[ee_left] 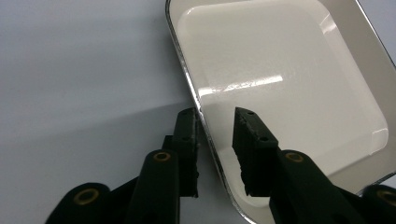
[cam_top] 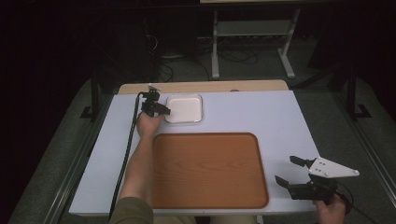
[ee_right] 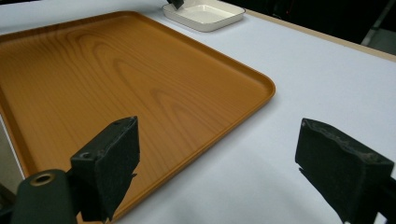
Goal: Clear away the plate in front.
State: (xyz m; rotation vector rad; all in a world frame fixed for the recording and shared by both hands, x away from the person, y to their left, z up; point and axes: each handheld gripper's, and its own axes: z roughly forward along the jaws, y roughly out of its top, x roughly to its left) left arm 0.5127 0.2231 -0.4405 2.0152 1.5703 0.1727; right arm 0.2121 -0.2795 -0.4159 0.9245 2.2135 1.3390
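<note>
Dark room, white table (cam_top: 280, 116) with a wooden strip at the far edge. A brown tray (cam_top: 210, 170) lies near the person's side, bare. A small white dish (cam_top: 184, 108) sits just beyond the tray's far left corner, apart from it, flat on the table.

The left gripper (cam_top: 161, 110) is at the dish's left rim. In the left gripper view its jaws straddle that rim (ee_left: 208, 135), one outside over the table, one inside over the dish floor, with a narrow gap left: not clamped yet. Whether the pads (ee_left: 245, 135) already touch the rim is hard to tell. The right gripper (cam_top: 292, 170) hangs off the tray's right edge, near the table's near right corner, jaws spread wide and holding nothing; the right gripper view shows table and the tray corner (ee_right: 261, 86) between them.

The dish looks rigid, shallow, glossy, likely light plastic or melamine, and empty. A glossy surface probably means slippery, so a firm pinch on the rim is called for. The thin raised rim seems the only place to take hold. Gripped at one side, it may tilt or swing, so a level lift is safer.
</note>
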